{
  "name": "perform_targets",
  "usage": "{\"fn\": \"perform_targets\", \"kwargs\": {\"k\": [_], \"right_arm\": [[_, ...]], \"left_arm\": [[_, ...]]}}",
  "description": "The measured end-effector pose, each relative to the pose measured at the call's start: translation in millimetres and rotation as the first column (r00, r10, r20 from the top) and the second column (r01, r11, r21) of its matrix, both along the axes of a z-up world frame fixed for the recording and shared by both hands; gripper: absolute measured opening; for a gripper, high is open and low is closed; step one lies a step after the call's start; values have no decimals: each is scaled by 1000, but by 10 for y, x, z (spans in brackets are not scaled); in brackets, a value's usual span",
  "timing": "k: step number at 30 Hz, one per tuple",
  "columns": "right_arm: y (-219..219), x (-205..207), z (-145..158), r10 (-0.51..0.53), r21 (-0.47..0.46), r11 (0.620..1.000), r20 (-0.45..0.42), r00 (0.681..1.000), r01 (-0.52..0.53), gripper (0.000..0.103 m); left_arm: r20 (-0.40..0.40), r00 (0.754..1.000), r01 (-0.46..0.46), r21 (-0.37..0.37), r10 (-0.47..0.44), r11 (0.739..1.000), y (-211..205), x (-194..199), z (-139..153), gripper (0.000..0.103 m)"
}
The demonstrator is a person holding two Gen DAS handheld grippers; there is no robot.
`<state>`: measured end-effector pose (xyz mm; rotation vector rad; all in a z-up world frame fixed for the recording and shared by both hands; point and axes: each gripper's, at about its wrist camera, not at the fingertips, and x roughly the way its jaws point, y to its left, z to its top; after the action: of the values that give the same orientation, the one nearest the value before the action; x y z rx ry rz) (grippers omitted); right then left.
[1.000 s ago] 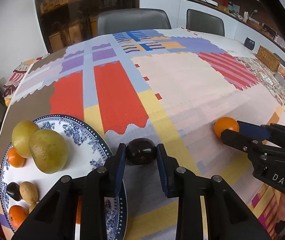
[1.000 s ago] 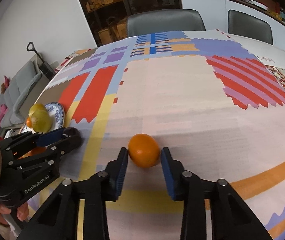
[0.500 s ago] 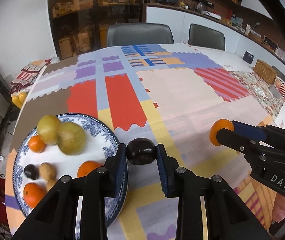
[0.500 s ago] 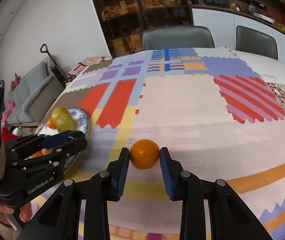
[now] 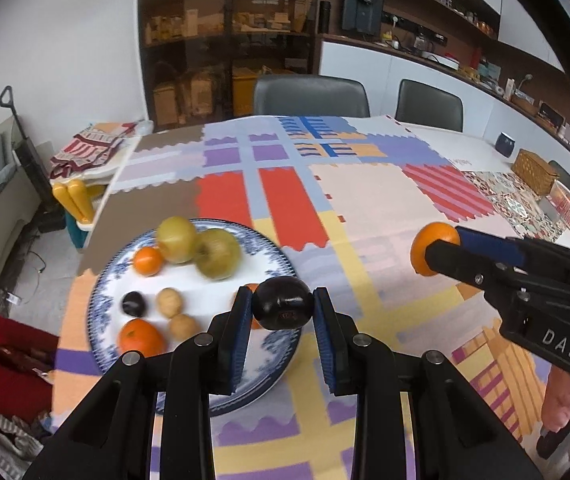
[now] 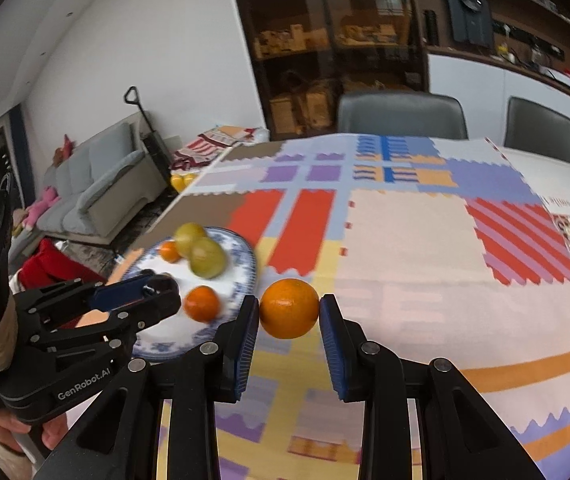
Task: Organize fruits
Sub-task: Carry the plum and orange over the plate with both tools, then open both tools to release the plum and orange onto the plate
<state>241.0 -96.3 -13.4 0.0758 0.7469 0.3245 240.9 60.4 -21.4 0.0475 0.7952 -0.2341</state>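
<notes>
My left hand-held gripper [image 5: 283,312] was clamped on a dark purple plum [image 5: 282,303], blue pads pressing both sides. The plum sat clear of the surface [image 5: 385,204], over the near right edge of the blue-and-white plate [image 5: 109,280].

My right hand-held gripper [image 6: 289,314] was closed on an orange [image 6: 289,308], pinched between its pads and held off the patchwork cloth, just right of the plate's rim as seen from the right wrist camera. In the left wrist view the same orange [image 5: 431,248] showed well to the right of the plum, apart from the plate.

The plate carried two yellow-green apples [image 5: 199,250] touching each other at the far side, a small orange [image 5: 148,261] just left of them, a dark plum [image 5: 134,303], two small tan fruits [image 5: 170,301] I couldn't identify, and another orange [image 5: 141,336] at the near left. One more orange lay partly hidden behind my left gripper's finger.
</notes>
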Motion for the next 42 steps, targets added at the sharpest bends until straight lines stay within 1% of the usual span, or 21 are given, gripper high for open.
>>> {"fn": "perform_targets", "kwargs": {"k": [5,13,19,23,27,34,37,42], "right_arm": [[206,-39,105,53,7,999,18,998,-53,33],[622,25,140,146,-10,989,22,989,-146,33],[930,171,75,206,-28,978,0,979,-206,33],[1088,316,-7,229,-27,973,-34,973,-230,33],[1210,457,-90,241,-36,969,-57,969,-243,33],[1355,655,-268,251,-61,964,-106,962,-258,33],[1372,701,-339,250,-67,964,-121,961,-259,33],[1395,732,-409,249,-72,963,-137,959,-260,33]], "left_arm": [[25,999,-23,12,23,1000,214,-158,76,30],[27,997,-71,29,70,997,585,-171,71,30],[20,997,-71,12,71,997,835,11,53,30],[15,998,-66,24,66,997,935,203,2,30],[-3,998,-57,33,57,998,1003,412,-115,30],[-60,997,-39,53,42,998,1028,713,-370,30],[-79,996,-35,58,39,998,1038,775,-455,30],[-96,995,-29,50,33,998,1062,817,-519,30]]}}
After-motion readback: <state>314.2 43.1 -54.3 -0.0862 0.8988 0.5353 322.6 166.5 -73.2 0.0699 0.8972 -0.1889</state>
